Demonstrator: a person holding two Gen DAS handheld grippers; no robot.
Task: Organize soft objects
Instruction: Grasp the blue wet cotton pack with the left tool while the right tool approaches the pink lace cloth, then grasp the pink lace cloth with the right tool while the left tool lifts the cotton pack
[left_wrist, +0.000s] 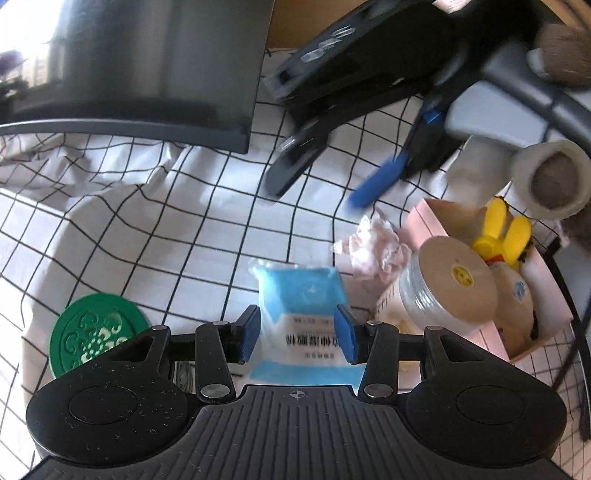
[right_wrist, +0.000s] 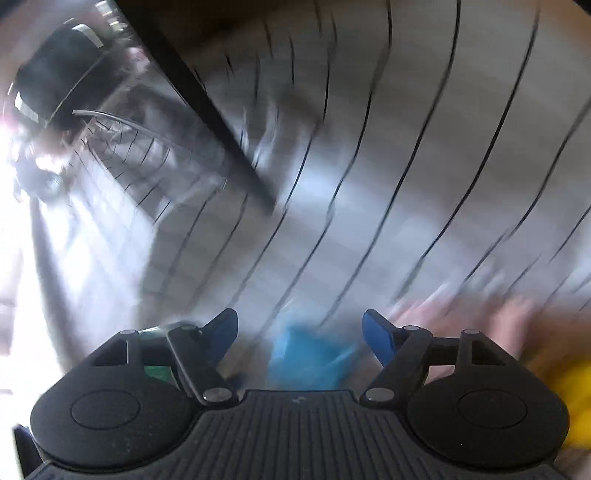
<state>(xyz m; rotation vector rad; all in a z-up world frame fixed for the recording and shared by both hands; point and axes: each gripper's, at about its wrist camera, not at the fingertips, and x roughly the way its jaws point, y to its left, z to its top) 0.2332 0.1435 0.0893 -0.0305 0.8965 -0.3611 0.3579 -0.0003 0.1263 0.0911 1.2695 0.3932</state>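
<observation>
In the left wrist view, my left gripper (left_wrist: 299, 334) is shut on a blue-and-white soft packet (left_wrist: 301, 295), its blue pads pressing both sides. A crumpled pink cloth (left_wrist: 373, 245) lies just beyond it, beside a pink box (left_wrist: 436, 225) holding a yellow plush toy (left_wrist: 502, 230) and a jar with a tan lid (left_wrist: 458, 280). My right gripper (left_wrist: 332, 184) hangs open above the cloth, blurred by motion. In the right wrist view my right gripper (right_wrist: 300, 330) is open and empty over the blurred blue packet (right_wrist: 306, 360).
A green round lid (left_wrist: 94, 332) lies at the left on the grid-pattern tablecloth (left_wrist: 166, 229). A dark monitor (left_wrist: 147, 62) stands at the back left. A tape roll (left_wrist: 550, 177) sits at the right. The right wrist view is heavily motion-blurred.
</observation>
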